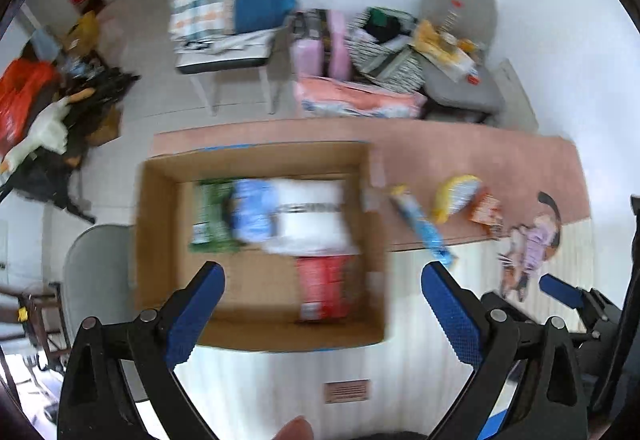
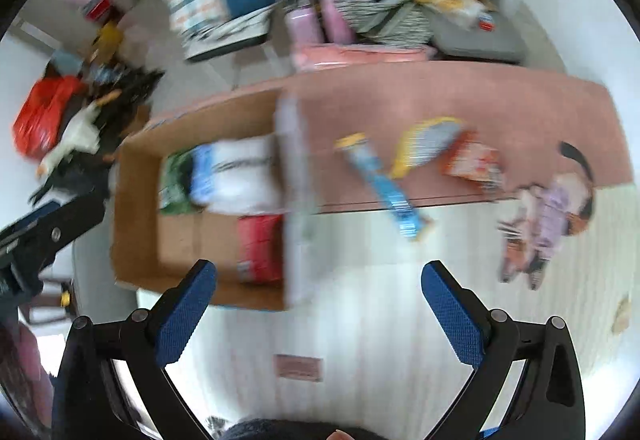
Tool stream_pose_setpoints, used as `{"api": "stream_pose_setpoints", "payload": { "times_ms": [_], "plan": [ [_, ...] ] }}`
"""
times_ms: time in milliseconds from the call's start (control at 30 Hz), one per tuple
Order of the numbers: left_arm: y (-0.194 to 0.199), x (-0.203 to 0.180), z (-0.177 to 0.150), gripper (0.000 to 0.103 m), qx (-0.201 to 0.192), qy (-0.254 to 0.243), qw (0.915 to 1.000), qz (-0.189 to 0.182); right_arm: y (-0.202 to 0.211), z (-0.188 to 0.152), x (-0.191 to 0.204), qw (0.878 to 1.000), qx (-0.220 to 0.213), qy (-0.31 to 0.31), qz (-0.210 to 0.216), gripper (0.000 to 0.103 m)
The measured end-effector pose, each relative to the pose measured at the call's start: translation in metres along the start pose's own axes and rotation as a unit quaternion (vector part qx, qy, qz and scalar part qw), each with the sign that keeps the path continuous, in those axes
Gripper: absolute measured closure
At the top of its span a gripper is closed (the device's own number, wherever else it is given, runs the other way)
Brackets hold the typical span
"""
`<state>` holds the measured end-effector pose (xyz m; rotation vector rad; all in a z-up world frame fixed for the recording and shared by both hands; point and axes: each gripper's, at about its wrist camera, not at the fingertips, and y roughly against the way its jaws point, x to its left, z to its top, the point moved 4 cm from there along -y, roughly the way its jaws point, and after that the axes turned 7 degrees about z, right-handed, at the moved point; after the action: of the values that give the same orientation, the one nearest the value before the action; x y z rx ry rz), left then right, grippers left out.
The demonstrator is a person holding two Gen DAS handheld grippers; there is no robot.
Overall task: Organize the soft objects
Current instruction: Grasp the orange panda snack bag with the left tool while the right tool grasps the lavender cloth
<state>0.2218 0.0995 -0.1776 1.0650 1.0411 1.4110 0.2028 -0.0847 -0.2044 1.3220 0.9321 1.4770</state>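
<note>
Both the left gripper (image 1: 322,300) and right gripper (image 2: 318,300) hang released and empty above the table; packed soft packs fill the cardboard box (image 1: 160,240) at left, while the blue pack (image 2: 380,187) and doll (image 2: 548,215) await sorting at right

Grey chair (image 1: 460,39), white goose toy (image 1: 44,131)

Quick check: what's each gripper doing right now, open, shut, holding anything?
Left gripper: jaws open, holding nothing.
Right gripper: jaws open, holding nothing.
</note>
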Motion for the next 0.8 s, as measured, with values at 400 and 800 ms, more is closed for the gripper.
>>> {"api": "stream_pose_setpoints", "payload": {
  "times_ms": [400,800],
  "plan": [
    [-0.13,-0.216,0.037,0.002,0.176,-0.006,0.978,-0.112,-0.01,0.036,-0.277,0.977,0.002,-0.194,-0.087,0.0],
    [-0.267,-0.291,0.05,0.004,0.311,0.168,0.9287,-0.111,-0.084,0.042,-0.362,0.963,0.018,-0.263,-0.055,0.014]
  ]
}}
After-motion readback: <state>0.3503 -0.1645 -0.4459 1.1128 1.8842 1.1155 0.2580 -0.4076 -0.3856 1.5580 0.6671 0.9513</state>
